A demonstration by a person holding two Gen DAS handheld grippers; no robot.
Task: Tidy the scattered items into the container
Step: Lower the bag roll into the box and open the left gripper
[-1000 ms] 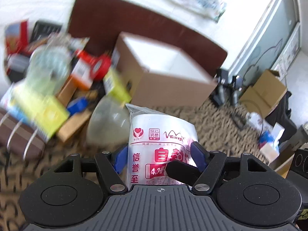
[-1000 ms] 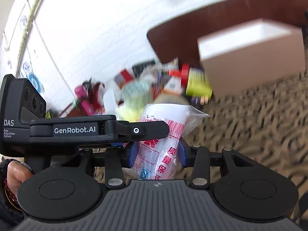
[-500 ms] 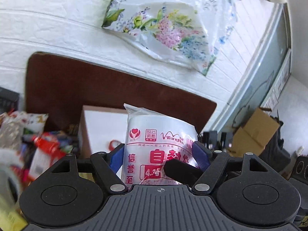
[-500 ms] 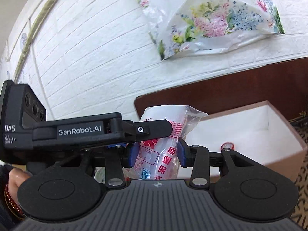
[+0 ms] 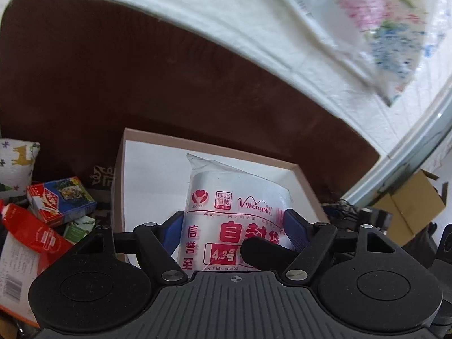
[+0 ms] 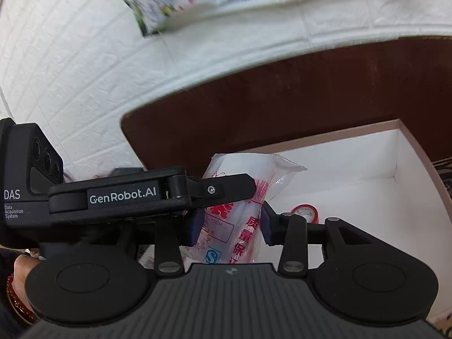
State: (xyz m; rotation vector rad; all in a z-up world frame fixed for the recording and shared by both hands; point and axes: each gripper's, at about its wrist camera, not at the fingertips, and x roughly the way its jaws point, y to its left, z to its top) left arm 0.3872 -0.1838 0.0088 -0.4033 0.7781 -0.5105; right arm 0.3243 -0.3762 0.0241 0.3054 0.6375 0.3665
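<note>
Both grippers are shut on one clear plastic pack of zip bags with red print, which also shows in the right wrist view. My left gripper holds it from one side and my right gripper from the other; the left gripper's body crosses the right wrist view. The pack hangs over the open box with a white inside, which also shows in the right wrist view. A red tape roll lies on the box floor.
Left of the box lie a blue-and-red carton, a red-topped package and a patterned cushion. A dark brown headboard stands behind the box. Cardboard boxes sit at the far right.
Both grippers have carried the pack from over the patterned carpet up and forward to the box. The views then tilted down, so the box opening now sits right under the pack.
</note>
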